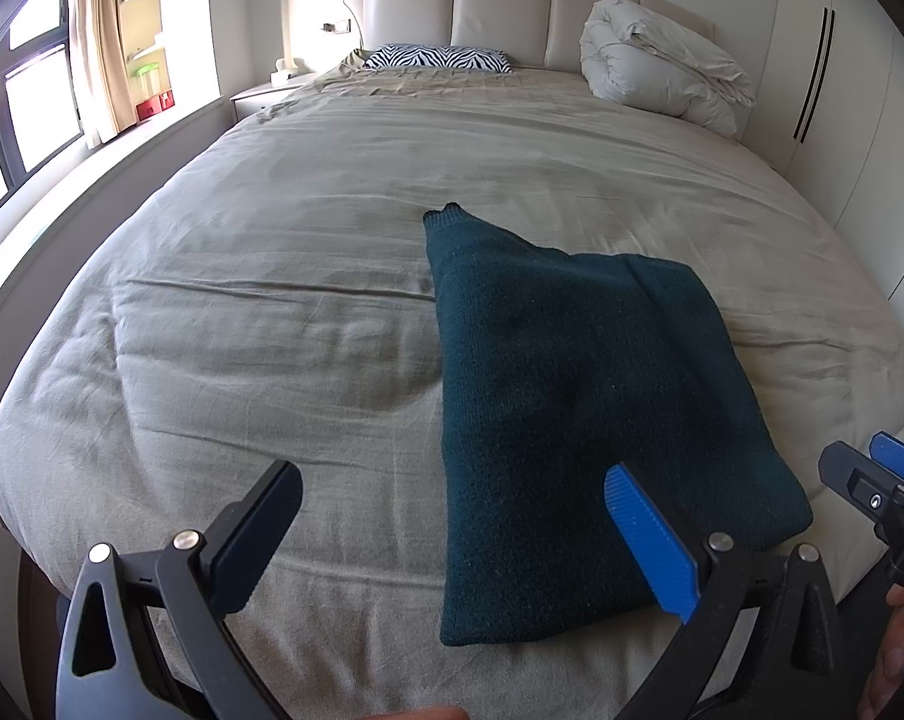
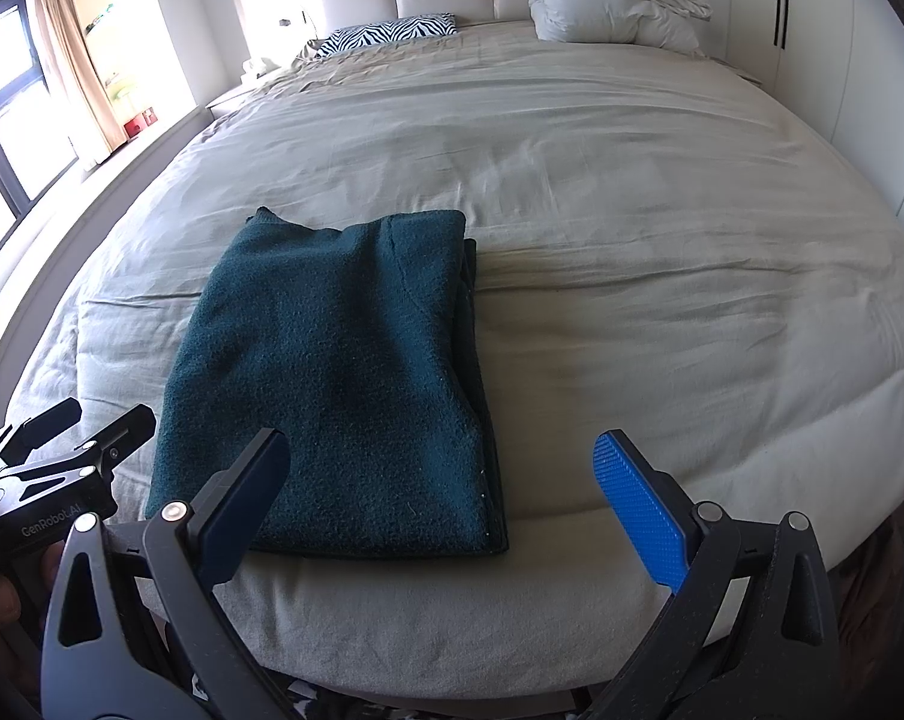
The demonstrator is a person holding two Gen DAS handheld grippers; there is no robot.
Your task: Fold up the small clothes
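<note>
Left gripper [image 1: 457, 546], right gripper [image 2: 457, 510] — both jaws spread wide, empty.

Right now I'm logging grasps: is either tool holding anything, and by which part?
Nothing is held. The left tool and right tool are both open, and the folded dark green knit garment lies free on the beige bed sheet.

The dark green sweater [image 2: 332, 372] was a matt, napped knit with a ribbed cuff. The bed sheet [image 1: 260, 276] was matt woven cloth, creased. The headboard [image 1: 499, 6] showed smooth padded upholstery with a slight sheen. The left gripper [image 1: 452, 546] and right gripper [image 2: 446, 510] had matt black plastic bodies, bright metal pivot pins, and ridged blue pads [image 1: 652, 540].
</note>
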